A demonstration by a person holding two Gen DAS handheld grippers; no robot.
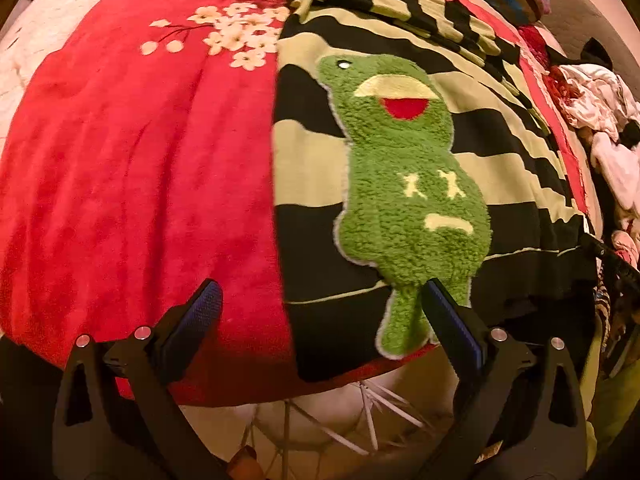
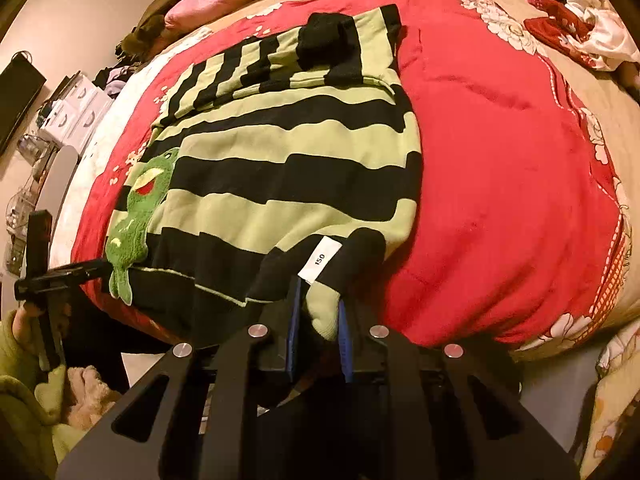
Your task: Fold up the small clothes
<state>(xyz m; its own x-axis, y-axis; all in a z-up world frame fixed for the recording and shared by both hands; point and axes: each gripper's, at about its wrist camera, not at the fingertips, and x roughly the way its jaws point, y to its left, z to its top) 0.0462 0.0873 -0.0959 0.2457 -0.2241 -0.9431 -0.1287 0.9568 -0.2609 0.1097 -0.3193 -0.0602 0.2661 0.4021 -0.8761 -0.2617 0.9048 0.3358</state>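
Sweater (image 2: pixel 288 160) on bed | right gripper (image 2: pixel 318 320) pinching hem | left gripper (image 1: pixel 320 312) spread above

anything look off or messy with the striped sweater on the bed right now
Yes. The striped sweater lies only part-folded: its near edge is bunched in the shut right gripper, with the white size tag exposed, and the green frog patch hangs past the red blanket's edge. No damage shows.
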